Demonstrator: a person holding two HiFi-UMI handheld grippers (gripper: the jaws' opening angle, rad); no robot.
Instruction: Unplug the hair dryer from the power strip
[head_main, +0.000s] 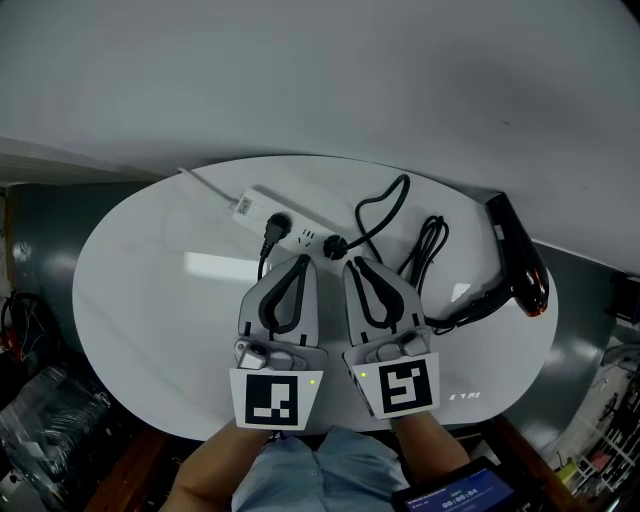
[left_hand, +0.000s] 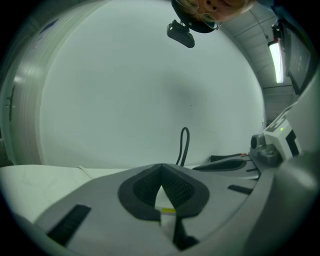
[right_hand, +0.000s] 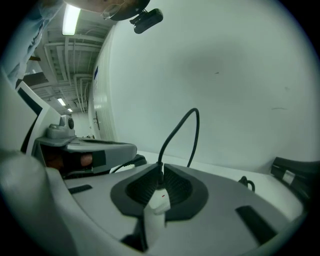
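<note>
Head view: the black hair dryer (head_main: 522, 262) is laid at the right edge of the white tabletop (head_main: 150, 290), its barrel's long axis running far to near, squared end pointed at the wall (head_main: 300, 80), handle angled toward the near left. A black plug (head_main: 336, 245) is seated in the white power strip (head_main: 285, 222), slanted far-left to near-right, just ahead of the left gripper (head_main: 302, 262) and right gripper (head_main: 353, 264), whose jaws are pressed together on nothing.

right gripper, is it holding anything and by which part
Nothing. The right gripper has its jaws shut and empty; the black plug in the power strip sits just beyond its tips.
</note>
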